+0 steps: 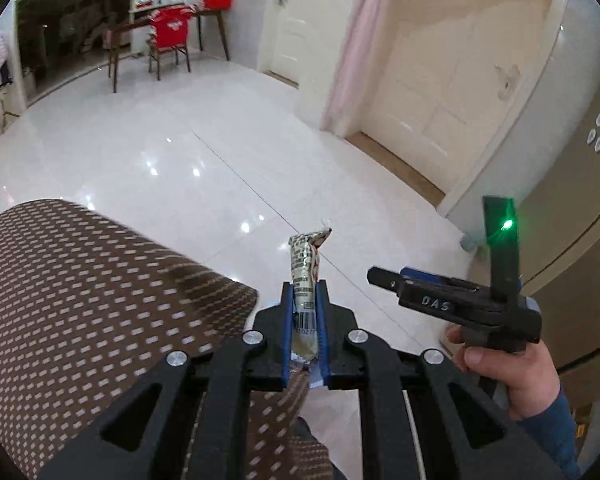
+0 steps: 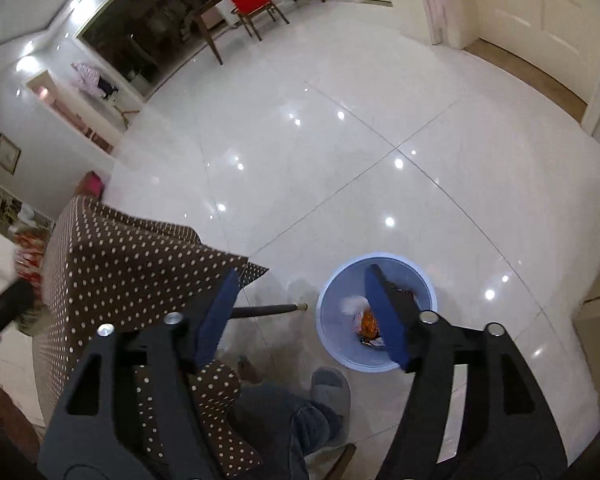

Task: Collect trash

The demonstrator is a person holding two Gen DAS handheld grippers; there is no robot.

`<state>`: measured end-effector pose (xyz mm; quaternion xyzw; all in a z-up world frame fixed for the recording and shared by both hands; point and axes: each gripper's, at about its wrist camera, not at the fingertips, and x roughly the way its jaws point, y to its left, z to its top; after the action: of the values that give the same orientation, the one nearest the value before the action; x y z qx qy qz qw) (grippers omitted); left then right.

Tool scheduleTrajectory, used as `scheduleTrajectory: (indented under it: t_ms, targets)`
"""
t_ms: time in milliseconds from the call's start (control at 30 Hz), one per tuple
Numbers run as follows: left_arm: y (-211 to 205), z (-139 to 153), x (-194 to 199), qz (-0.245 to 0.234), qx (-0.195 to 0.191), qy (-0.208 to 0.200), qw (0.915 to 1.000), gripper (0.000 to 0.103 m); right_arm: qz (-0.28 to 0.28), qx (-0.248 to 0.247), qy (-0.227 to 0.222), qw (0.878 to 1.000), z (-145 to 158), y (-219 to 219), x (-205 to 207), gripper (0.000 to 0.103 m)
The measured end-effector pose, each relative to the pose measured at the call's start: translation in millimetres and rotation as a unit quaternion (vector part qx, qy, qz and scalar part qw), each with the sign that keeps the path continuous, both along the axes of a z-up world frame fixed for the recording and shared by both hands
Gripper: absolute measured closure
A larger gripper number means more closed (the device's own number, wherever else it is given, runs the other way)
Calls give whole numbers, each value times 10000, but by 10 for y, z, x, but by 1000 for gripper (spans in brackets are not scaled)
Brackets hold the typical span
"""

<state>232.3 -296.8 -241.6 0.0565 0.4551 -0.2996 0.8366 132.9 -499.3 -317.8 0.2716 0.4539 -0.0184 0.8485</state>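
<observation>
My left gripper (image 1: pixel 305 285) is shut on a crumpled snack wrapper (image 1: pixel 305 268), which sticks up between the blue pads just past the table's edge. My right gripper (image 2: pixel 302 276) is open and empty, held high above the floor. Its right finger overlaps a light blue trash bin (image 2: pixel 424 280) on the floor below, which holds orange and white wrappers (image 2: pixel 367 322). The right gripper also shows in the left wrist view (image 1: pixel 380 276), to the right of the wrapper, held by a hand (image 1: pixel 512 372).
A table with a brown dotted cloth (image 1: pixel 80 300) lies at the left, and also shows in the right wrist view (image 2: pixel 132 264). A slippered foot (image 2: pixel 332 388) stands beside the bin. White tiled floor (image 2: pixel 340 152) spreads ahead. A far table and red-covered chair (image 1: pixel 170 36) stand by the wall.
</observation>
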Motion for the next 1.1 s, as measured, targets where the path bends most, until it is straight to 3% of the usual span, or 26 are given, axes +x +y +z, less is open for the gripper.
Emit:
scheduleTrajectory:
  t_ms: [167,400,433,467,500,567,767,967,1100]
  targets:
    - [-290,-246,152,-236,134,300,9992,93,-324,-39,-195,9993,105,-283,-92,16]
    - [-610,-547,287,-615,429,621,9952,88,-668,-56,-598,9960,309,-479,-296,11]
    - [-655,-594,311,-639,511,696,9942,82,-704,-61,-642,9954,341,-504,-334,11]
    - [-677,-619,337,-651,535,735,9937,57,-719,-68,-669,9951,368,-522,-337,11]
    - [-695,-634,343,-627,540,737,9938,26,-730,-79,-701,9948,400,-541,-364,11]
    - [-677,-580,332,-462,499,534,9963,13,-746,-97,-736,9944,440,-522,-359,11]
    - [-480,-359,269,-156,581,209,9980,10,-728,-104,-773,9943,508,-431,-396,7]
    - [-154,103,-16,89,454,-411,9981,9,-764,-224,-856,9931,697,-225,-440,6]
    - [120,464,-287,404,477,-933,9937,9,-792,-287,-1015,9913,920,-63,-504,6]
